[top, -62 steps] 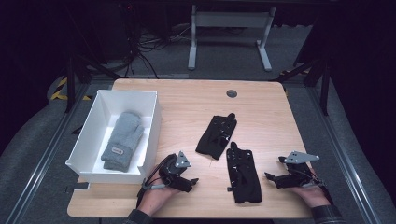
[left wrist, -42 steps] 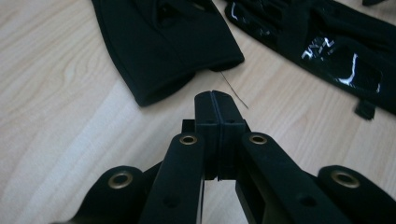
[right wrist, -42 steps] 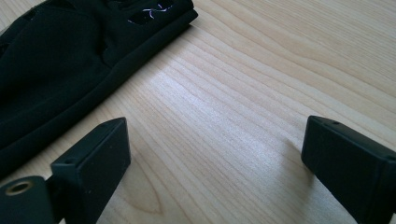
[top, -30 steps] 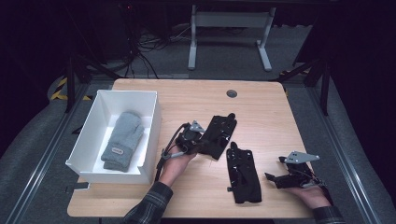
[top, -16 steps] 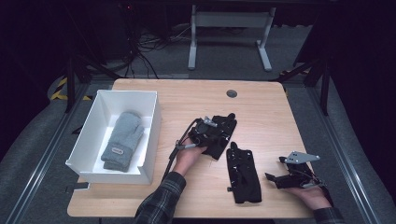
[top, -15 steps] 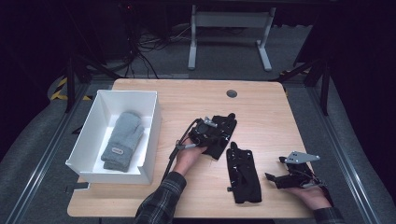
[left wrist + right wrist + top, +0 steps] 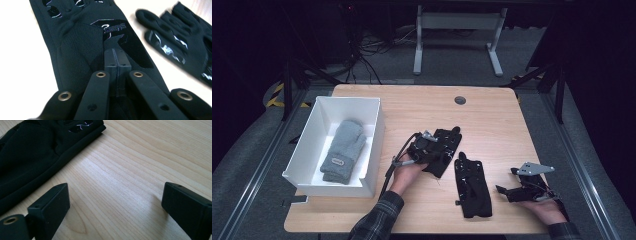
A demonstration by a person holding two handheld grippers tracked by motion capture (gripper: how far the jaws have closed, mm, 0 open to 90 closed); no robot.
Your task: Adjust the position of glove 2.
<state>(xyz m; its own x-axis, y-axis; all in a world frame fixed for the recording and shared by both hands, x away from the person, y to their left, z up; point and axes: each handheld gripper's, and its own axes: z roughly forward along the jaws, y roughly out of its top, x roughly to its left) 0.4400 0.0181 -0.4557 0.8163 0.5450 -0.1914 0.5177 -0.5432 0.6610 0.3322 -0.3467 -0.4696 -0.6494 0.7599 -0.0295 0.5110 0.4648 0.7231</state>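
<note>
Two black gloves lie on the wooden table [image 7: 492, 120]. My left gripper [image 7: 432, 145] is over the farther glove [image 7: 448, 146]. In the left gripper view its jaws stand together, shut, with the gripper [image 7: 116, 67] tip down on that glove's [image 7: 80, 47] back; I cannot tell whether any fabric is pinched. The nearer glove [image 7: 473, 185] lies lengthwise beside it [image 7: 180, 42]. My right gripper [image 7: 506, 192] rests near the table's front right, open, and the right gripper view shows bare wood between the jaws of the gripper [image 7: 115, 205], with the nearer glove's cuff [image 7: 30, 152] off to its left.
A white box [image 7: 374, 125] stands at the table's left with a grey mitten [image 7: 343, 150] inside. A round grommet [image 7: 460, 100] sits near the far edge. Metal rails run along both sides of the table.
My left gripper has travelled from the table's front edge forward and right onto the farther glove, then sunk onto it. The right gripper has stayed put.
</note>
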